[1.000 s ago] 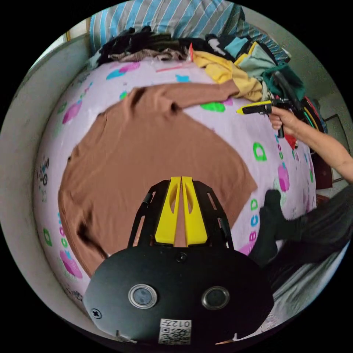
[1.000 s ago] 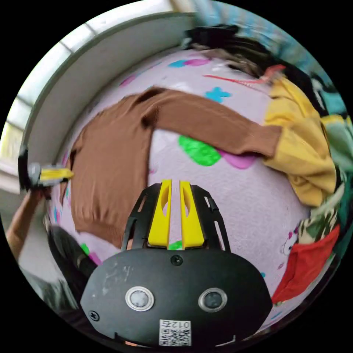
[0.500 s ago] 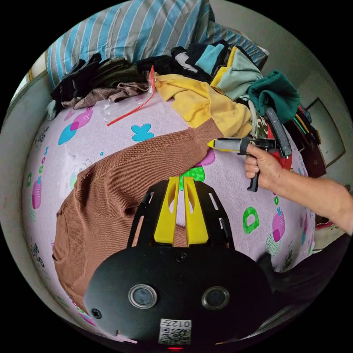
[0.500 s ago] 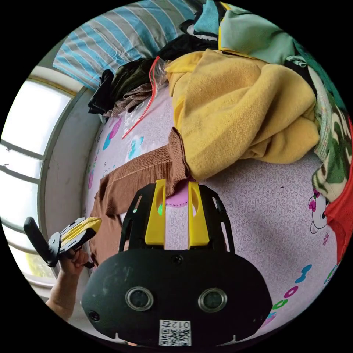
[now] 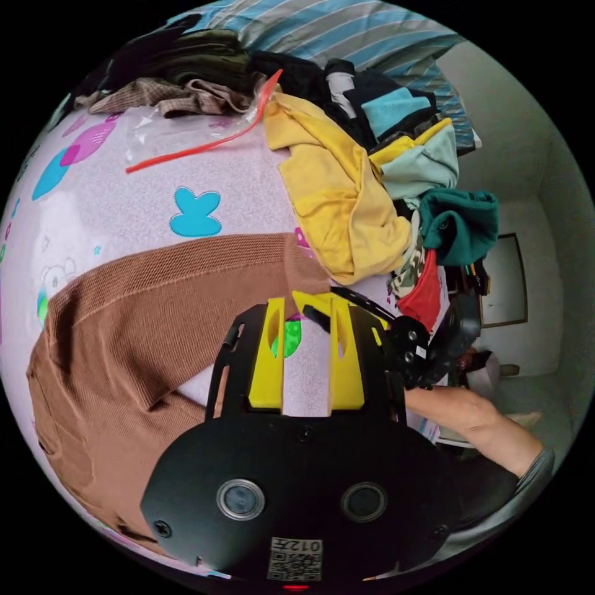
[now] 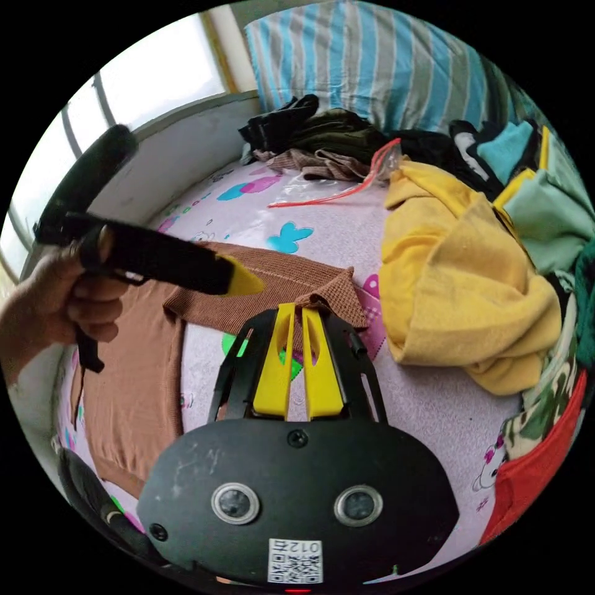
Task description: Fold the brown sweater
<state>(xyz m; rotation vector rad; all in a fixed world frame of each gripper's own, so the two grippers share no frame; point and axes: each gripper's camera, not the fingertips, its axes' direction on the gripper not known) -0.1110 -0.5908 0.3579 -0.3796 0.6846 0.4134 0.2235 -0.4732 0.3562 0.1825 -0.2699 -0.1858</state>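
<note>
The brown ribbed knit sweater (image 5: 155,310) lies flat on the bed with the lilac printed sheet (image 5: 235,180), its body to the left of the left gripper (image 5: 307,347) and one long sleeve running across just beyond the jaws. These jaws stand moderately apart over bare sheet and hold nothing. To their right the right gripper (image 5: 322,307) comes in at the sleeve's cuff end.

In the right gripper view, the left gripper (image 6: 245,282) hovers at the left above the sleeve, and I cannot tell its opening from there. The right gripper (image 6: 296,356) has its jaws narrow, tips at the cuff (image 6: 328,297), which rises in a small peak; whether both jaws truly press it, I cannot tell.

The risk, I think: the crumpled yellow fleece garment (image 6: 458,291) lies just beside the cuff to the right, so a lift may drag it along. A thin pinch may also slip from the knit.

The left gripper view shows how far the sleeve runs from the body. The right gripper view shows the cuff peak, the window (image 6: 136,87) and the sweater's hem side.
</note>
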